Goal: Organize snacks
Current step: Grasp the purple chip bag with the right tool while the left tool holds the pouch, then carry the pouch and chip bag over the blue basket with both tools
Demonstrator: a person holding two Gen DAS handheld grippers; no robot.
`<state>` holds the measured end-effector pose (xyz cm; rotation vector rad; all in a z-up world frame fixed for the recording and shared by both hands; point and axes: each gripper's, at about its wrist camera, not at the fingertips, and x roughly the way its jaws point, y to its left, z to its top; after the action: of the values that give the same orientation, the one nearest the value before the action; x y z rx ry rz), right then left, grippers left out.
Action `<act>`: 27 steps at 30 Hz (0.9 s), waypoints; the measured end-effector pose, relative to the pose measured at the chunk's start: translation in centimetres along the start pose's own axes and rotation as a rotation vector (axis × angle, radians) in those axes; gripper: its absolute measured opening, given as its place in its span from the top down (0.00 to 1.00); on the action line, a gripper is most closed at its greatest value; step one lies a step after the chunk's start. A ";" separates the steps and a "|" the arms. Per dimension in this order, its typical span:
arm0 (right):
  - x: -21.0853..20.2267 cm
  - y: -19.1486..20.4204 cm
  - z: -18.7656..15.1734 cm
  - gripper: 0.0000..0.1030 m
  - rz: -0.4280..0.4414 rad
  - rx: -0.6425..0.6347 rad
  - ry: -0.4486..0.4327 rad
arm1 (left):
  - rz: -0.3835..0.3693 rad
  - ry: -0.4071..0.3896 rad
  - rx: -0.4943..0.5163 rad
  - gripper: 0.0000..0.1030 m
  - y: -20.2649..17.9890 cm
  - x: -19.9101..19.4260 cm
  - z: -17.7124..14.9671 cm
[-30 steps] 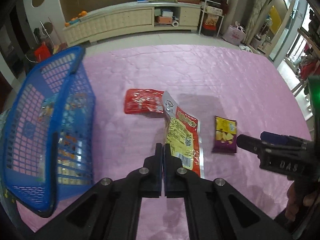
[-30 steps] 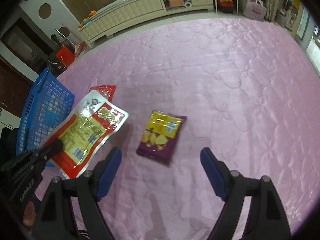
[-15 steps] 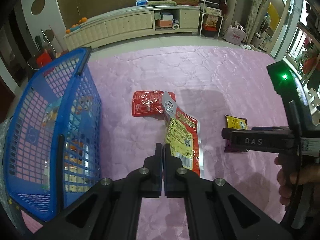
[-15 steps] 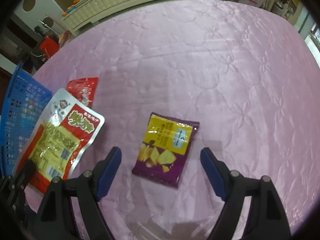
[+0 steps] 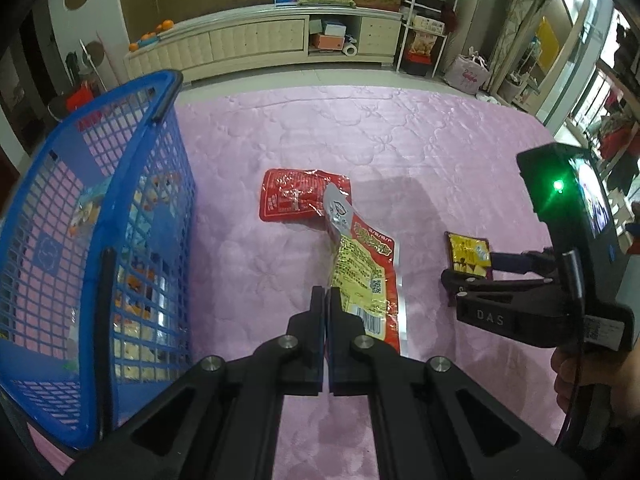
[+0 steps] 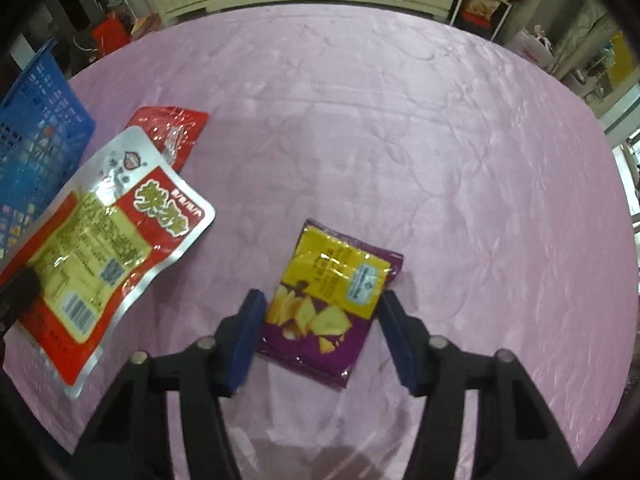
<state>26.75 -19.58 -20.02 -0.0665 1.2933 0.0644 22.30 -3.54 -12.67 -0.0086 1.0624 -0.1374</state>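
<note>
My left gripper (image 5: 327, 300) is shut on the edge of a red and yellow snack pouch (image 5: 362, 276) and holds it above the pink cloth; the pouch also shows at the left of the right wrist view (image 6: 104, 248). A blue mesh basket (image 5: 120, 152) with several snacks inside stands to its left. My right gripper (image 6: 320, 324) is open, its fingers on either side of a purple and yellow chip bag (image 6: 332, 304) that lies flat on the cloth. A red packet (image 5: 298, 194) lies flat beyond the pouch.
The pink quilted cloth (image 6: 400, 120) covers the whole work surface. Beyond its far edge stand a long white cabinet (image 5: 256, 44) and a wire rack (image 5: 424, 32). The blue basket shows at the left edge of the right wrist view (image 6: 36, 120).
My right gripper has moved down and forward so its open fingers now straddle the purple chip bag. My left gripper has carried the pouch closer to the basket.
</note>
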 end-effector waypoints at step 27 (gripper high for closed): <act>-16.9 7.3 -4.5 0.41 0.166 -0.148 -0.289 | -0.055 -0.260 -0.042 1.00 4.9 -14.3 -0.6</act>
<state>17.20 -12.88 -5.11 -0.0735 1.0010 0.3021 15.45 3.03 -0.93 -0.0917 0.8055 -0.1592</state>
